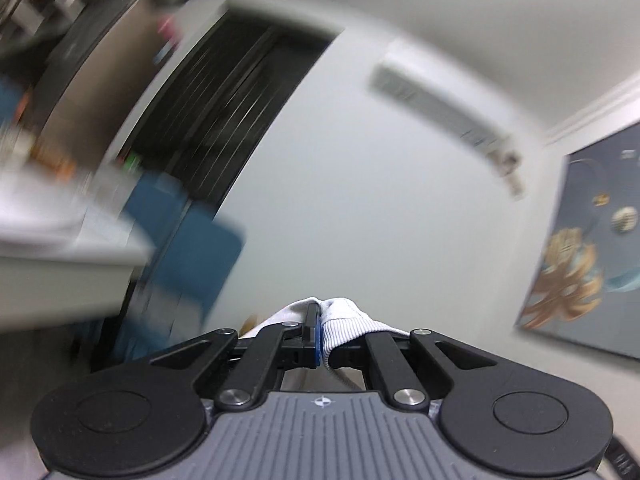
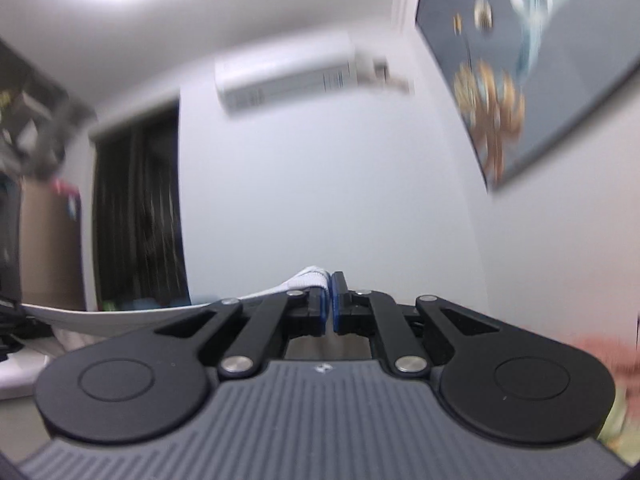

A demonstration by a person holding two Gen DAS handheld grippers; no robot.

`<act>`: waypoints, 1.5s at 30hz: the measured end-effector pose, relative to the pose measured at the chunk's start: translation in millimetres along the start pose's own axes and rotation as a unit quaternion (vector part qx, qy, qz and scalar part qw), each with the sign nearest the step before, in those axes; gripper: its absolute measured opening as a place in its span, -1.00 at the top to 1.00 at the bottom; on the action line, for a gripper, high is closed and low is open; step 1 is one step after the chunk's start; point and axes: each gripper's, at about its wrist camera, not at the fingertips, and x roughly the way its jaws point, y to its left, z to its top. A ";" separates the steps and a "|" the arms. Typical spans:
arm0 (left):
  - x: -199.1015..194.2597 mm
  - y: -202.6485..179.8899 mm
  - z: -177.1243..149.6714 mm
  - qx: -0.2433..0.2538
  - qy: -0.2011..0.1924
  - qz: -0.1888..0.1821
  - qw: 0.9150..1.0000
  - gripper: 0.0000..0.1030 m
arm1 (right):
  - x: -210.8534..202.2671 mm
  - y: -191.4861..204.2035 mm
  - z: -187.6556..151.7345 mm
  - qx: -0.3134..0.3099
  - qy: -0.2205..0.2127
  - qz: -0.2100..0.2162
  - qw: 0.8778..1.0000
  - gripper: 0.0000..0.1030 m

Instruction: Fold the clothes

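A white garment with a ribbed hem bunches over my left gripper, which is shut on it; the cloth drapes over the right finger and hides it. In the right wrist view my right gripper is shut on a white ribbed edge of the garment, which stretches away to the left as a taut white band. Both grippers are raised and point up at the wall and ceiling. The rest of the garment hangs below, out of view.
A white air conditioner hangs high on the wall beside a dark curtained window. A framed picture is at the right. A white table edge and blue chairs lie to the left, blurred.
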 end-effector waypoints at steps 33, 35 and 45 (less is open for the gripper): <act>365.7 115.0 -261.0 0.118 0.169 0.111 0.972 0.92 | 289.8 -52.7 -226.9 -0.008 0.231 -0.035 0.972 0.89; 420.9 137.8 -310.4 0.122 0.191 0.125 0.966 0.92 | 331.0 -66.4 -290.0 -0.009 0.250 -0.043 0.967 0.89; 594.8 241.3 -521.9 0.155 0.312 0.170 0.922 0.77 | 446.0 -136.7 -559.7 0.029 0.400 -0.075 0.913 0.83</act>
